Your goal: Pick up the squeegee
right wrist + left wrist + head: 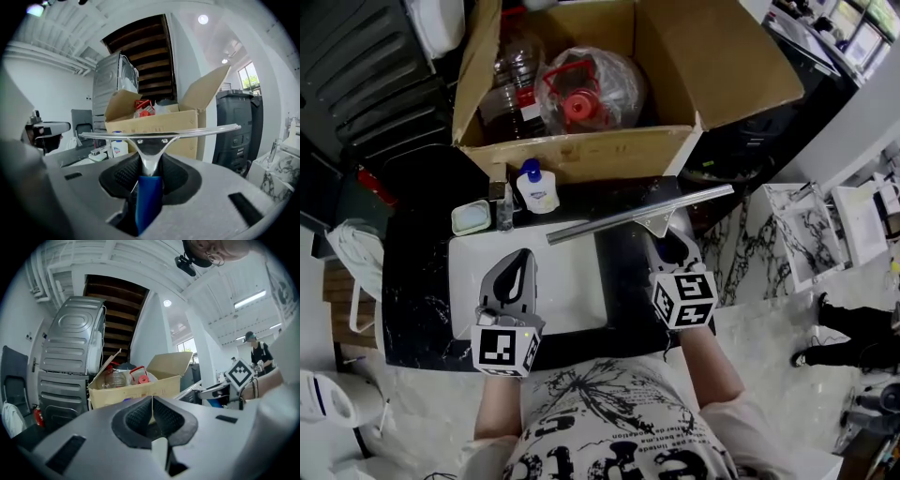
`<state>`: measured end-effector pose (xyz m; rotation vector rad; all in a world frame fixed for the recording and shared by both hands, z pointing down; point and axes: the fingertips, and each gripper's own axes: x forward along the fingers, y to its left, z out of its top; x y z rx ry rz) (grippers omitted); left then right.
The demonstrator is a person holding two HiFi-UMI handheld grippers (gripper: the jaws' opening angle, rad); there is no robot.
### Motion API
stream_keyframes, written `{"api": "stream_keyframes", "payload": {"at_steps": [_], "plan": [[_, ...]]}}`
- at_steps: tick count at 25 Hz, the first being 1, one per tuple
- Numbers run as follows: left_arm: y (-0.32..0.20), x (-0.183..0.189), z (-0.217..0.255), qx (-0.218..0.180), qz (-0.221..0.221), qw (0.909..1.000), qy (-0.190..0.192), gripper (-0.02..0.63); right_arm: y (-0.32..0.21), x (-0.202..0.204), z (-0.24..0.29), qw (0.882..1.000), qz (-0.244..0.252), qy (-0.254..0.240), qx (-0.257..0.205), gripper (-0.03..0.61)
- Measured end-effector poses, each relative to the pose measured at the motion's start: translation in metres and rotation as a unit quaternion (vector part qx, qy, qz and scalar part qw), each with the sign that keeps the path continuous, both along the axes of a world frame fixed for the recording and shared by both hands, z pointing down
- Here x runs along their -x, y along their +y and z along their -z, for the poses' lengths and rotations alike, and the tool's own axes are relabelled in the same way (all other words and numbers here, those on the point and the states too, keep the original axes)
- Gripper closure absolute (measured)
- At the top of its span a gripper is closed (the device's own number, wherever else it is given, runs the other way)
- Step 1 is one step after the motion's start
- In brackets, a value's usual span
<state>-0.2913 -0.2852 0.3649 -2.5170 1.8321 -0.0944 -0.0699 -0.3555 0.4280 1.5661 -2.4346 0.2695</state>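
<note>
The squeegee (pixel 639 216) is a long metal blade on a blue handle (pixel 148 199). My right gripper (pixel 667 242) is shut on that handle and holds the squeegee (pixel 159 133) in the air, blade level and crosswise, above the white sink (pixel 572 281). In the right gripper view the blade spans the frame in front of the cardboard box (pixel 154 124). My left gripper (pixel 517 261) hovers over the sink's left side, shut with nothing between its pads. Its jaws (pixel 152 416) meet in a thin line in the left gripper view.
An open cardboard box (pixel 581 150) with plastic bottles (pixel 586 94) stands behind the sink on the black counter (pixel 412 244). A white soap bottle (pixel 538 187) and a small tray (pixel 471 217) sit by the sink's back edge. A white marble floor lies to the right.
</note>
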Motion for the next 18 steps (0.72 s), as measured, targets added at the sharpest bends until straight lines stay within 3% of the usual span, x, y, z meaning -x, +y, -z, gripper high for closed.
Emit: {"api": "stream_keyframes", "payload": {"at_steps": [5,10,18], "plan": [[0.003,0.017,0.004,-0.004,0.027,0.9996,0.001,0.601,0.007,0.011,0.026,0.998,0.014,-0.015,-0.062,0.462],[0.005,0.024,0.003,-0.007,0.037,0.9993,0.004,0.601,0.015,0.021,0.043,0.993,0.025,0.002,-0.118,0.462],[0.004,0.023,0.004,-0.003,0.042,0.9991,0.003,0.601,0.014,0.026,0.042,0.992,0.026,0.004,-0.120,0.462]]}}
